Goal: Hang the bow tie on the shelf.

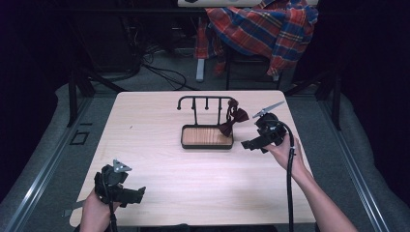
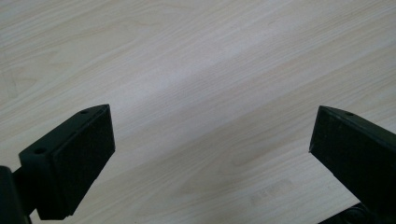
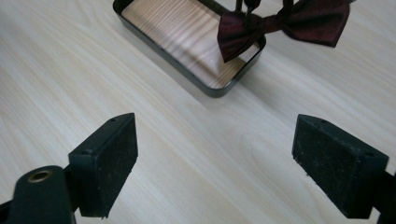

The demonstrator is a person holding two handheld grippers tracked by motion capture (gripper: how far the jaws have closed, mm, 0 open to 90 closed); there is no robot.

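Right gripper (image 3: 215, 154) facing bow tie (image 3: 285, 23)

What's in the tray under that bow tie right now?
Nothing visible: the tray shows a bare wood-grain floor. The bow tie hangs over its corner and hides a small patch there.

Overhead and close right views share the tray (image 1: 207, 144).

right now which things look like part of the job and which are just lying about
Likely part of the job:
- dark red bow tie, hanging on the rack
- black rack with wooden tray base
- right gripper, open, close to the bow tie
- left gripper, open, at the near table edge

Just lying about:
- plaid shirt on the chair behind the table
- cables on the floor
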